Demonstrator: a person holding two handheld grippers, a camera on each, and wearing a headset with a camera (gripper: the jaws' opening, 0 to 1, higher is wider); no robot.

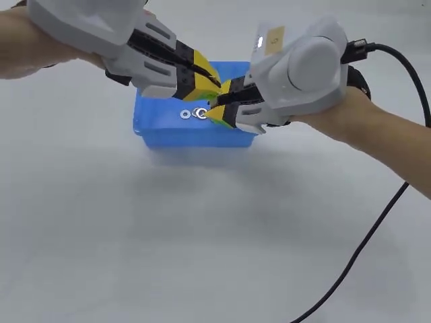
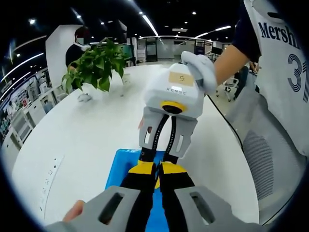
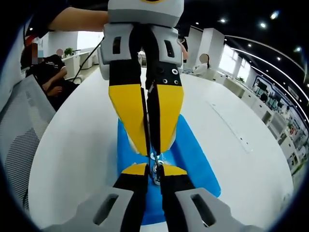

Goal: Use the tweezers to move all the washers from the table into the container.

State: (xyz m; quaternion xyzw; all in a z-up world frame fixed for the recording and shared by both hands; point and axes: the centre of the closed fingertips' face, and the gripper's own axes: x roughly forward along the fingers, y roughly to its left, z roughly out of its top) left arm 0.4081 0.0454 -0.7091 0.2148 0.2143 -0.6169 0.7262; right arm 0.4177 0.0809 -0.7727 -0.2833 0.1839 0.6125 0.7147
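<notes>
Letting go of a washer cleanly is what this step seems to call for: hold the tweezer tip low inside the box, ease the squeeze slowly so the ring drops flat instead of springing out, then lift straight up before swinging back over the table (image 1: 202, 242). On the left of the head view, the left gripper (image 1: 216, 85) reaches in from the upper corner, pitched down and toward the middle. Its yellow-tipped jaws are pressed close on a thin dark sliver that I take for the tweezers (image 3: 147, 121) — in the right gripper view that sliver runs out past the tips toward the box floor. Under the tips sits the blue container (image 1: 161, 131), and two washers (image 1: 186, 114) lie side by side on its floor, just left of where the two tools meet. On the right, the right gripper (image 1: 214, 116) comes in low and almost level, nose to nose with the other one. Its jaws are drawn together at the tips with a glint of metal between them, but I cannot tell whether they pinch anything. The forearm (image 1: 390, 145) behind it stretches off to the right edge — a black cable (image 1: 377, 222) trails down from the tool across the table
</notes>
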